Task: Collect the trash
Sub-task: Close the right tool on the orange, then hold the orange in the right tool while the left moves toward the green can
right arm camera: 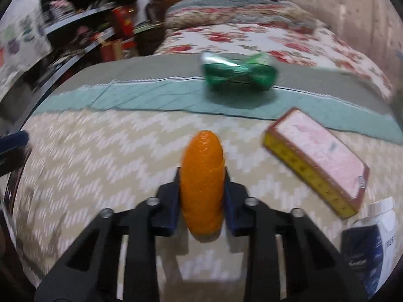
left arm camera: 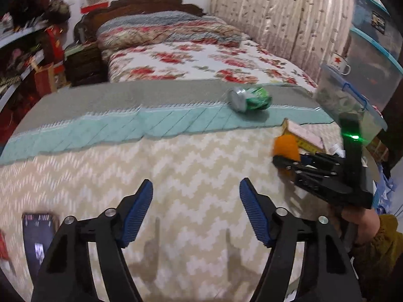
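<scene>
Right gripper (right arm camera: 201,191) is pinching soft, light orange peel (right arm camera: 202,183) mid-body; left gripper (left arm camera: 196,211) is hanging wide, empty.

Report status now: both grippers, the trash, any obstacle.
Left gripper open, empty. Right gripper shut on orange peel. Green can on the bed, untouched. Pink box beside the peel, apart.

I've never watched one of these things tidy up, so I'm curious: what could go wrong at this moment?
1. The right hand-held gripper pinches the orange peel by a thin edge; it might slip out or tear.
2. The crushed green can lies on its side on the soft bedspread, so it may roll when nudged.
3. The pink box sits close by and could be bumped.
</scene>
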### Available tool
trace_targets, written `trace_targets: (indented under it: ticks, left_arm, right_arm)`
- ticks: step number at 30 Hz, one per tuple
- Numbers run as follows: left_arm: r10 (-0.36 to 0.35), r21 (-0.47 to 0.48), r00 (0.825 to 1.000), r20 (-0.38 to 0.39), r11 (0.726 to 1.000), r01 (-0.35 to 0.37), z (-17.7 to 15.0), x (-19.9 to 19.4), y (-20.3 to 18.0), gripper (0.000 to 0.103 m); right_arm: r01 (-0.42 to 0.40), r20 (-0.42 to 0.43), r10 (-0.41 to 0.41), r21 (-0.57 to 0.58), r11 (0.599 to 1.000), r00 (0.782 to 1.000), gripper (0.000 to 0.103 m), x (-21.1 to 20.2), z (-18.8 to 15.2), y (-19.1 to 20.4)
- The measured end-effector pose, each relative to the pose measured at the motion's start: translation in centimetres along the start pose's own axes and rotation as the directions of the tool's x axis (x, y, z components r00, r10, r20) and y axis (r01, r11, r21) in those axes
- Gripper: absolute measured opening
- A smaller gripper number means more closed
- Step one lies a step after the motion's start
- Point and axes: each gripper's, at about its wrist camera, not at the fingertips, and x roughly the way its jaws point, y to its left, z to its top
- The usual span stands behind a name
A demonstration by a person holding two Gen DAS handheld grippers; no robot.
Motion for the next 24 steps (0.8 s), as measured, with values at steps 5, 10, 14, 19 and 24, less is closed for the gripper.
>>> trace_targets:
  ticks: [5,10,14,19,24]
  left_arm:
    - [0.069,0.014,0.998,0.003,0.998,-0.069,-2.3,-0.6,1.0,0.058]
    - [0.273,0.151,0.95,0.149,0.944,-0.295,-3.5,-2.5,-0.6,0.06]
    - [0.339,0.208,0.906,0.255,0.896,-0.394,-3.9,-3.7,-1.8,0.064]
    - [0.405,0.297,0.84,0.361,0.804,-0.515,-4.2,-4.0,-3.0,0.07]
    - [0.477,0.284,0.801,0.362,0.762,-0.582,-4.9,-3.9,0.0,0.075]
  right_arm:
    - [-0.055,0.003,0.055,-0.018,0.998,0.998,0.027,-0.8,-1.5,2.4]
    - [-0.047,0.002,0.047,-0.006,0.999,0.999,0.027,-0.8,-1.7,2.9]
    - [-0.013,0.004,0.013,-0.009,1.0,1.0,0.027,-0.9,-2.0,3.5]
    - [0.019,0.005,-0.019,-0.006,1.0,1.0,0.027,-1.0,-2.2,3.8]
    - [0.039,0.003,-0.039,-0.007,0.999,0.999,0.027,-1.0,-2.1,4.1]
